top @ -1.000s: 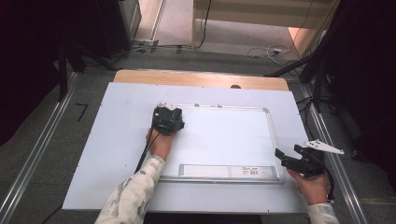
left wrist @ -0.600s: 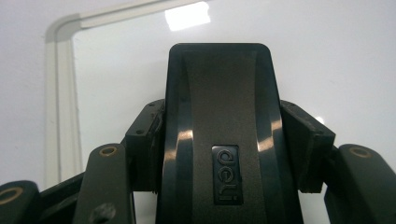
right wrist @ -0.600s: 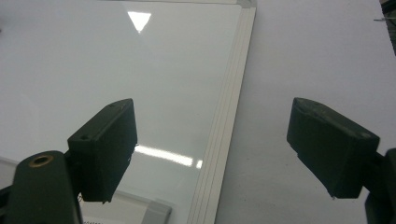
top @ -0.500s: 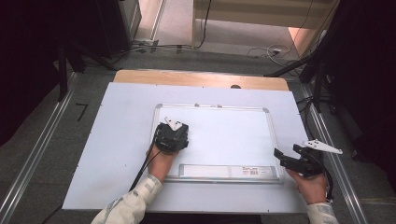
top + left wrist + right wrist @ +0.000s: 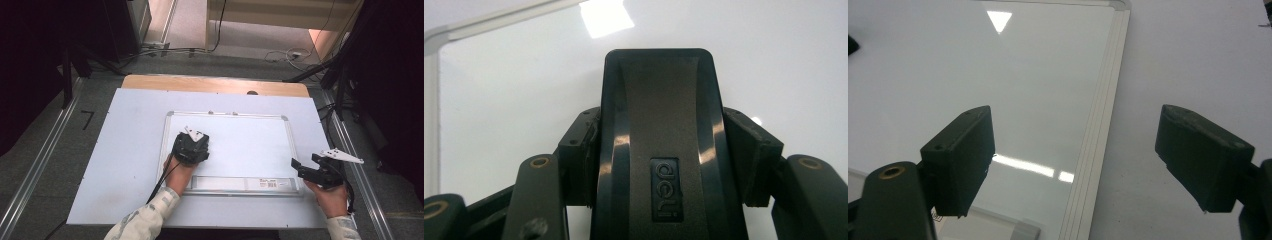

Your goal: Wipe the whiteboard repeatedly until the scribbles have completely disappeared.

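Observation:
A white-surfaced whiteboard (image 5: 245, 140) with a silver frame lies flat on the table. My left gripper (image 5: 190, 147) is over the board's left part, shut on a black board eraser (image 5: 659, 140) marked "deli". Its pads (image 5: 580, 145) press the eraser's two sides, and the eraser rests against the white surface. My right gripper (image 5: 300, 167) hovers at the board's near right corner, jaws open with nothing between them. In the right gripper view the open gripper (image 5: 1075, 155) straddles the board's frame (image 5: 1098, 140).
The board lies on a pale sheet (image 5: 125, 150) covering the table, with a wooden strip (image 5: 215, 84) along the far edge. A pen tray (image 5: 240, 184) runs along the board's near edge. Metal rails (image 5: 40, 165) and cables lie on the floor around.
My left gripper, with the eraser in it, has slid from the board's far left corner towards the near side and slightly right. The right gripper has stayed put.

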Demonstrator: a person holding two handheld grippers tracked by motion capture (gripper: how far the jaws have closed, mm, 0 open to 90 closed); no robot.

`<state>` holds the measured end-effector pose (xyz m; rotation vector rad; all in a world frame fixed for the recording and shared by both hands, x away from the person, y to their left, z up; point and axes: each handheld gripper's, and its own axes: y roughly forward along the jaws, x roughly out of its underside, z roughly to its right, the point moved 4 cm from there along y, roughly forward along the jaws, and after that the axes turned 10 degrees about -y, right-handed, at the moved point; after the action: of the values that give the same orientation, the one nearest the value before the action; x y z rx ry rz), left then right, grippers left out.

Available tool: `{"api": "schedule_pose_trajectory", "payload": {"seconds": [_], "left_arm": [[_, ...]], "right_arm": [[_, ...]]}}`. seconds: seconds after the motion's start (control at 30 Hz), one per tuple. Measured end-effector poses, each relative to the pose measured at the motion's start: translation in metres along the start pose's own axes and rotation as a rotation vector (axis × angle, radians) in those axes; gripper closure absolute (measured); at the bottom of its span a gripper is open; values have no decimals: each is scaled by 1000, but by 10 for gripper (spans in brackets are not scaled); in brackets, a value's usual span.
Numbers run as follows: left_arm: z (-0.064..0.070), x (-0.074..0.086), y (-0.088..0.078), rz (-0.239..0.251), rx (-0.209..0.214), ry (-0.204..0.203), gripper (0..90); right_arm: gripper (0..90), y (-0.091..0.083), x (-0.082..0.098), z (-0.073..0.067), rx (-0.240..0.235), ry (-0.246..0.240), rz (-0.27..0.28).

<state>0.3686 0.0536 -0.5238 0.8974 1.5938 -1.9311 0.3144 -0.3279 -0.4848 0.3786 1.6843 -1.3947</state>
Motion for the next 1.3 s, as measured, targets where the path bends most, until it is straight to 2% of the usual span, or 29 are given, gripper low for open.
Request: {"api": "schedule_pose_trajectory", "payload": {"seconds": [0.17, 0.33, 0.53, 0.77, 1.03, 1.3], "left_arm": [[-28, -15, 12, 6, -56, -68, 403], [-43, -20, 14, 4, -73, -92, 403], [-47, -14, 7, 5, -78, -98, 404], [-46, 2, -9, 1, -53, -70, 404], [-39, 16, -23, -5, -36, -37, 405], [-31, 21, -29, -4, -34, -33, 408]], "right_arm": [[148, -1, 2, 3, 2, 9, 2], [148, -2, 3, 5, 6, 10, 3], [148, -2, 3, 4, 6, 8, 1], [148, -1, 2, 3, 4, 5, -1], [148, -1, 3, 2, 6, 7, -5], [148, -1, 3, 1, 1, 4, -3]]}}
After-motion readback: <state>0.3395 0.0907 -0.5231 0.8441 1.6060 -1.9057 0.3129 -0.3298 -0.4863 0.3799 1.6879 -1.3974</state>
